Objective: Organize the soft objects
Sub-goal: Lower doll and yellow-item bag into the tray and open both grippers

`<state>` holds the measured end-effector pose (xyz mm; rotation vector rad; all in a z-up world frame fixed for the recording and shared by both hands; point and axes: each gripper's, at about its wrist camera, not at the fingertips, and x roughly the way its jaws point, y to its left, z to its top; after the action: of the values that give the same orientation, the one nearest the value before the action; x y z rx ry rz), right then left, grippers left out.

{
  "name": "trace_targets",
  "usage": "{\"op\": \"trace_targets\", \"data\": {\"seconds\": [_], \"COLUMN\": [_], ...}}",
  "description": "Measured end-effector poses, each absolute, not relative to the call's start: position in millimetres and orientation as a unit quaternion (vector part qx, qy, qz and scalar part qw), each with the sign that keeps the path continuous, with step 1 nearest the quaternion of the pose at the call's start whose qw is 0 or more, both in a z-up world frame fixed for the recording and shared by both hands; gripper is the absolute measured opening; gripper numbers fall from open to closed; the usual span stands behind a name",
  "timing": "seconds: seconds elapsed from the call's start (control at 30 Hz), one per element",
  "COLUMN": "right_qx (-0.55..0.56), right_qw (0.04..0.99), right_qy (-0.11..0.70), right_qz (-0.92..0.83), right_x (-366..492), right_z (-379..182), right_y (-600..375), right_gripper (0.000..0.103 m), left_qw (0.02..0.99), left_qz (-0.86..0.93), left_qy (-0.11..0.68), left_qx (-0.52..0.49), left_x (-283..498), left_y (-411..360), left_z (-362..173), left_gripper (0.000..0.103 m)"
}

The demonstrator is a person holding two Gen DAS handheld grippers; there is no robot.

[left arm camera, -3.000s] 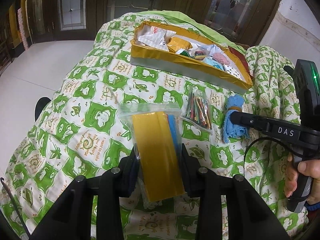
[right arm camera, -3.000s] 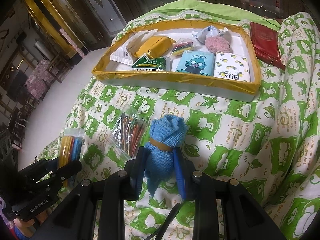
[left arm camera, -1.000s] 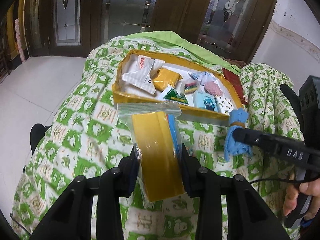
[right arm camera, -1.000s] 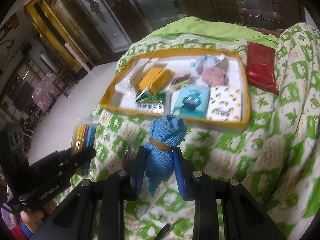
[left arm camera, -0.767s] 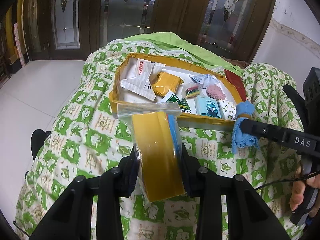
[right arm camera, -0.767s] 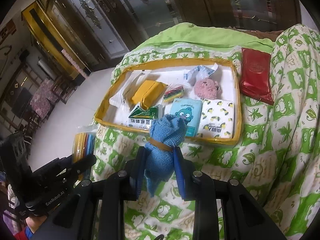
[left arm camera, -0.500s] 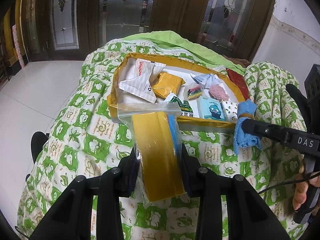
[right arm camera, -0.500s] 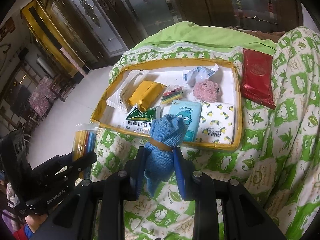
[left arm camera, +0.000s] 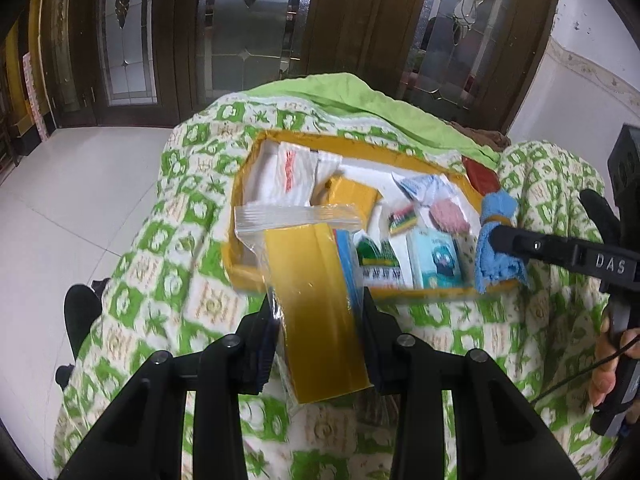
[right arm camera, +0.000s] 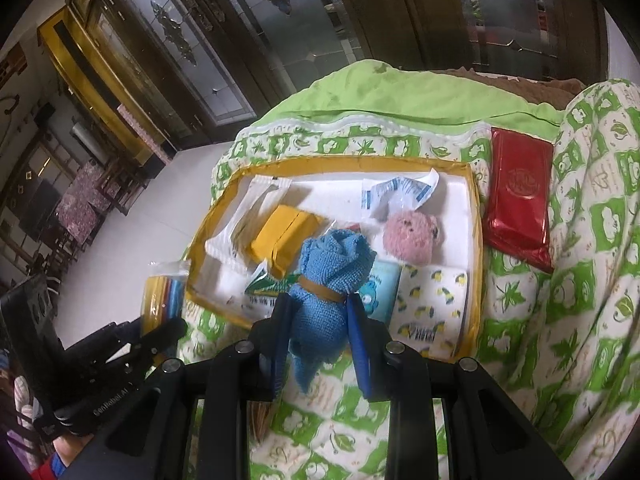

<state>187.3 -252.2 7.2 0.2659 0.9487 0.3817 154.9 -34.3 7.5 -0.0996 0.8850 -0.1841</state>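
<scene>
My left gripper (left arm camera: 318,304) is shut on a clear zip bag of yellow and blue sheets (left arm camera: 316,300), held above the near left edge of the yellow-rimmed tray (left arm camera: 244,276). My right gripper (right arm camera: 320,300) is shut on a rolled blue cloth tied with a brown band (right arm camera: 330,272), held above the tray's near rim (right arm camera: 472,312). The cloth also shows in the left wrist view (left arm camera: 496,240). The tray holds several soft items, among them a pink plush (right arm camera: 412,236), a yellow packet (right arm camera: 280,240) and tissue packs (right arm camera: 432,300).
The tray lies on a green and white quilt (right arm camera: 580,320) over a raised surface. A red packet (right arm camera: 516,196) lies right of the tray. White tiled floor (left arm camera: 80,208) is on the left, and dark glass doors (left arm camera: 248,32) stand behind.
Both grippers have lifted off the quilt and moved forward with their loads. They now hang over the tray's near edge. The bag of coloured sticks has passed out of view.
</scene>
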Motion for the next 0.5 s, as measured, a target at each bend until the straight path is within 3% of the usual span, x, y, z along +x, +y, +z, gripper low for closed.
{"op": "trace_targets", "data": {"seconds": [0.5], "right_qx": [0.122], "right_qw": [0.847], "right_qy": [0.481], "right_qz": [0.192], "right_x": [216], "right_z": [-14], "right_y": [-240], "right_gripper": [0.030], "left_qw": [0.875], "left_qz": [-0.081], "left_qy": [0.473], "left_qx": [-0.067], "left_x": [220], "left_y": [-30], "left_z": [-14], "left_gripper": [0.036]}}
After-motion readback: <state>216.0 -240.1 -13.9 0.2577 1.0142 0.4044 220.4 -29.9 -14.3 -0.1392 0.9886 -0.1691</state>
